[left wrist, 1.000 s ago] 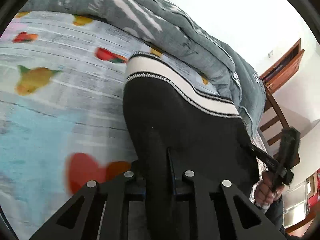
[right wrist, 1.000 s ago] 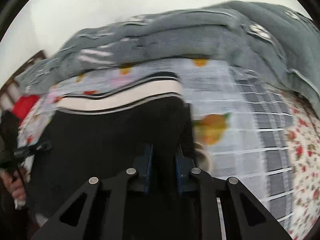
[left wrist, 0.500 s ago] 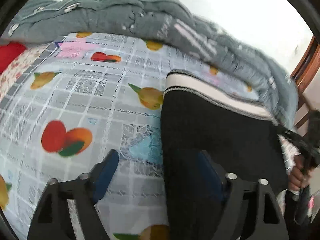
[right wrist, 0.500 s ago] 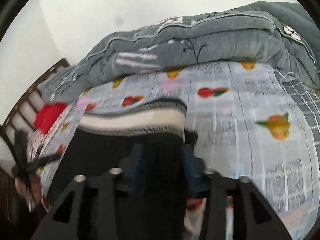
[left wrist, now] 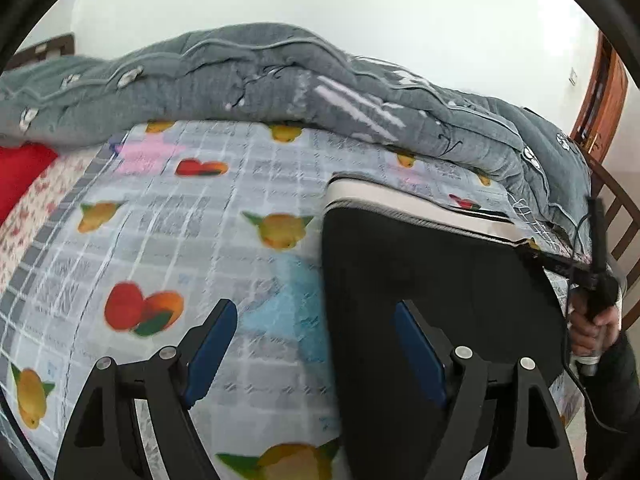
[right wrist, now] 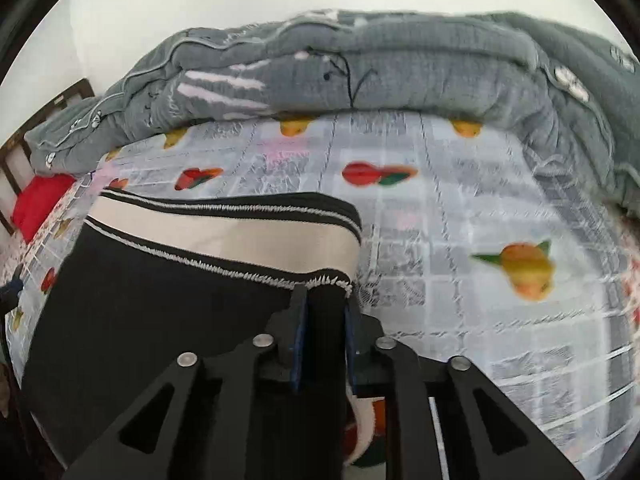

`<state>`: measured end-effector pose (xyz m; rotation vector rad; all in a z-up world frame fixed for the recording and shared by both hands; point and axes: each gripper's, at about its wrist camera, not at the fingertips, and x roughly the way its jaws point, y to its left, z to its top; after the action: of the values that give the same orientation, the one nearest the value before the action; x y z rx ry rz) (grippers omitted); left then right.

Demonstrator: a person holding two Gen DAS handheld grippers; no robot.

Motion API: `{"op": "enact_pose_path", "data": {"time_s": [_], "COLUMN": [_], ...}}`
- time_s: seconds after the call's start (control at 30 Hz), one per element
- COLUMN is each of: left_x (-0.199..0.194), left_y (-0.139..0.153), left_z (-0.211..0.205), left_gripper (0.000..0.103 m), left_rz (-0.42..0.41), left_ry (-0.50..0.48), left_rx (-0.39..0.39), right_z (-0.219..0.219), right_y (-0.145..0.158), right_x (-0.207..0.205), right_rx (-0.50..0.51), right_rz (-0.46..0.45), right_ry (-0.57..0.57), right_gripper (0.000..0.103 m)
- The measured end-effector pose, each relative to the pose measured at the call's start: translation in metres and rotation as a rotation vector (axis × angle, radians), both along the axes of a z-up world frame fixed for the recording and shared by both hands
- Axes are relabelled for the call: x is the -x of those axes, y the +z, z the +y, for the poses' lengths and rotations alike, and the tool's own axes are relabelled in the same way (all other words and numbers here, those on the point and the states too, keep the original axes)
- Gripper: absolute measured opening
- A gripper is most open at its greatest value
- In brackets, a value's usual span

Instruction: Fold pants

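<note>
Black pants (left wrist: 420,272) with a cream waistband (right wrist: 224,236) lie flat on the fruit-print sheet (left wrist: 160,220). My left gripper (left wrist: 314,308) hovers open above the pants' left edge, one blue pad over the sheet and the other over the black cloth, with nothing pinched. My right gripper (right wrist: 323,300) sits at the pants' right edge just below the waistband corner. Its jaws are closing, with a fold of black fabric between the pads. In the left wrist view the right gripper (left wrist: 592,280) shows at the pants' far side, held by a hand (left wrist: 592,332).
A bunched grey quilt (left wrist: 280,80) (right wrist: 400,72) runs along the back of the bed. A red pillow (left wrist: 20,172) (right wrist: 40,196) lies at one end. Wooden chair slats (left wrist: 624,220) and a wooden door (left wrist: 604,92) stand beyond the bed's right side.
My left gripper let go of the pants, opened wide and drew back upward. My right gripper opened briefly, shifted toward the waistband and closed again on the black fabric.
</note>
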<state>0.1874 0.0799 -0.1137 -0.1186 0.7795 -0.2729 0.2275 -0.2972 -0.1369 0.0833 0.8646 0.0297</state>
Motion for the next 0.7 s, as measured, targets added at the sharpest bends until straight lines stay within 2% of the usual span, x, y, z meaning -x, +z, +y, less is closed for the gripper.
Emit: {"op": "enact_pose_path", "data": {"time_s": [0.07,0.13,0.2,0.23,0.27,0.33,0.4,0.43,0.5,0.63,0.7], "left_x": [-0.004,-0.016,-0.03,-0.039,-0.052,-0.067,-0.09,-0.098,-0.107,-0.112,-0.119], "left_y": [0.009,0.019,0.026,0.029,0.029,0.021,-0.005,-0.019,-0.037,-0.036,-0.038], "left_z": [-0.013,-0.032,-0.048,-0.059,-0.073,-0.09,-0.106,-0.111,-0.116,-0.108,-0.107], "left_gripper": [0.079,0.079,0.079,0.079,0.08,0.08,0.08,0.08,0.077,0.077,0.077], "left_rz": [-0.03,-0.053,-0.055,-0.059,-0.08,-0.107,-0.056,-0.008,0.034,0.025,0.042], "left_ry": [-0.007,-0.021,-0.042,-0.068,-0.105,-0.098,-0.064,-0.062,-0.034,-0.02,-0.009], "left_rx": [-0.028,-0.034,-0.018,0.001,0.006,-0.037,-0.091,-0.106,-0.16,-0.107,-0.106], "right_z": [0.001,0.011,0.026,0.035,0.041,0.052,0.056,0.057,0.054,0.063,0.063], "right_y": [0.024,0.044,0.054,0.054,0.051,0.027,-0.006,-0.016,-0.013,-0.017,-0.02], "right_x": [0.009,0.015,0.009,0.004,-0.001,-0.018,-0.039,-0.043,-0.046,-0.051,-0.057], "right_rx": [-0.005,-0.008,-0.02,-0.023,-0.023,0.008,0.046,0.077,0.058,0.136,0.135], "right_rz": [-0.047,-0.103,-0.121,-0.131,-0.138,-0.102,-0.017,-0.016,-0.037,-0.044,-0.047], "right_ry": [-0.046,-0.033,0.012,0.021,0.014,-0.011,-0.029,-0.03,-0.016,-0.011,-0.001], "right_gripper": [0.02,0.021,0.027,0.034,0.043,0.046,0.047,0.048,0.05,0.053,0.054]}}
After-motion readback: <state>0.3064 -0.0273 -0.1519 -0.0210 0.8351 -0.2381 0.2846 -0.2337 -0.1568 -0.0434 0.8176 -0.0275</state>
